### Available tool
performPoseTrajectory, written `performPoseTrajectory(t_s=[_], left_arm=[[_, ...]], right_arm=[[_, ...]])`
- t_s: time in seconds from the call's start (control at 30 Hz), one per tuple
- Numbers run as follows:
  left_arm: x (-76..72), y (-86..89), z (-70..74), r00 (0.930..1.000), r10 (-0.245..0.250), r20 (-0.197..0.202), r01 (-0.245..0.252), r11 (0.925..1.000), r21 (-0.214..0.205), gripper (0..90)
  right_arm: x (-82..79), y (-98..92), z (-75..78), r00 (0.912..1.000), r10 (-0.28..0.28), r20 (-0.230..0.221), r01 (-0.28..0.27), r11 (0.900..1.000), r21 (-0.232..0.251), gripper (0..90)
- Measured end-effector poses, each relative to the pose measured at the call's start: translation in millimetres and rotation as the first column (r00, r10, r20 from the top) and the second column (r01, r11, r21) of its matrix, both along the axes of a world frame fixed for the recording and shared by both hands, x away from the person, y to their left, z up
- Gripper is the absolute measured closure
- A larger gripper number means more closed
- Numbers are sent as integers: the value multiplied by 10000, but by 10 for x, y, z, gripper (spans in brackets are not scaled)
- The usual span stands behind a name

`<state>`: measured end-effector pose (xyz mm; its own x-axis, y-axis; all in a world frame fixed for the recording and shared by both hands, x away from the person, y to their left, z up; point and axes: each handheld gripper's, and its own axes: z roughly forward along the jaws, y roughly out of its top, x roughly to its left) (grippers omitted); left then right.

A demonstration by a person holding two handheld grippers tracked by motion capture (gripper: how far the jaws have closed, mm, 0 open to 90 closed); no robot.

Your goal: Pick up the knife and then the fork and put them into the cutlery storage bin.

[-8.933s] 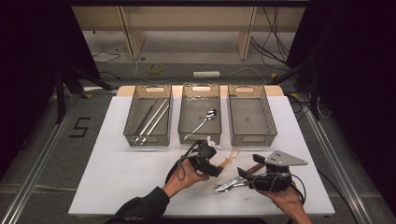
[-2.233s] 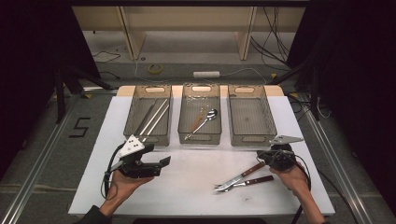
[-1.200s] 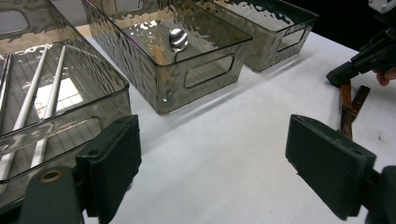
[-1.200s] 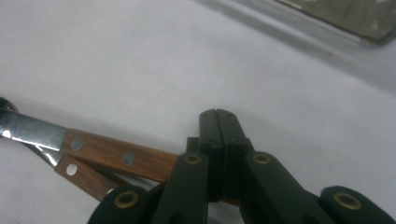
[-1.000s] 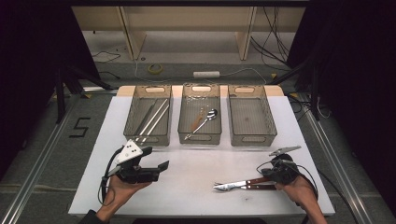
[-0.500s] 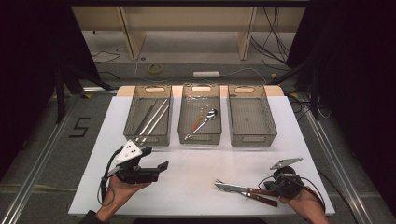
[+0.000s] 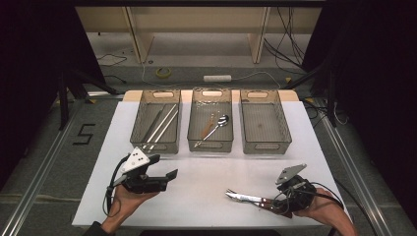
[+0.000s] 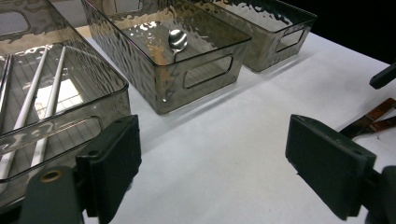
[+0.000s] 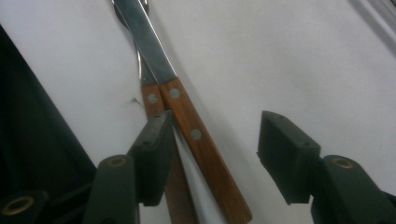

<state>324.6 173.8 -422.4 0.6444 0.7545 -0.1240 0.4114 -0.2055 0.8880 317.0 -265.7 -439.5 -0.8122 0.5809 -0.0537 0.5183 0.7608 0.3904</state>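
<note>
Down at the near right corner of the bench point(image 7: 206, 196), the right hand-held gripper point(image 7: 275, 205) sits over two wooden-handled pieces of cutlery point(image 7: 251, 199) that lie side by side on the white top, blades pointing toward the middle. Its jaws have just been opening: in the right gripper view the left pad rests beside the cutlery handles point(image 9: 196, 140) and the right pad stands well clear, so nothing is clamped. One piece is a knife with a flat steel blade; the other lies partly under it, and I can't tell whether it's a fork or a second knife.

These look stiff and fairly light, steel blades riveted into brown wood. The polished steel would likely be slippery between the pads, so the wooden handle is the place to take hold, somewhere around the rivets, pinched across its narrow width. Lying flat and touching each other, they may want to come up as a pair or slide apart, so a squarer approach on one handle seems wise.

Over on the left, the left hand-held gripper point(image 7: 164, 178) hovers wide open, empty, just in front of the three smoked-plastic bins point(image 7: 211, 147). White chopsticks point(image 7: 160, 124) lie in the left bin, a spoon point(image 7: 216, 125) in the middle one, and the right bin point(image 7: 263, 142) looks bare
</note>
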Motion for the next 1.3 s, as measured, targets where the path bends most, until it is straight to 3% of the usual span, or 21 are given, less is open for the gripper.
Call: performPoseTrajectory(t_s=[0.27, 0.57, 0.67, 0.8, 1.1, 1.3], left_arm=[[1, 3, 3, 10000, -1, 19, 1, 10000, 26, 177], [2, -5, 2, 10000, 2, 29, -3, 10000, 42, 177], [4, -5, 2, 10000, 19, 24, -19, 10000, 52, 176], [6, -6, 2, 10000, 11, 30, -12, 10000, 56, 176], [6, -10, 1, 10000, -38, 51, 37, 9999, 142, 177], [3, -19, 0, 10000, -78, 33, 77, 9998, 175, 177]], right_arm=[[59, 58, -88, 9982, 522, -283, -546, 9942, -921, 438], [66, 110, -100, 9923, 1155, -454, -1204, 9847, -1262, 536], [80, 150, -157, 9888, 1398, -526, -1465, 9760, -1612, 559], [94, 170, -157, 9868, 1520, -561, -1590, 9750, -1550, 613], [103, 226, -154, 9750, 2091, -750, -2188, 9625, -1602, 705], [85, 237, -153, 9612, 2693, -600, -2757, 9446, -1778, 733]])
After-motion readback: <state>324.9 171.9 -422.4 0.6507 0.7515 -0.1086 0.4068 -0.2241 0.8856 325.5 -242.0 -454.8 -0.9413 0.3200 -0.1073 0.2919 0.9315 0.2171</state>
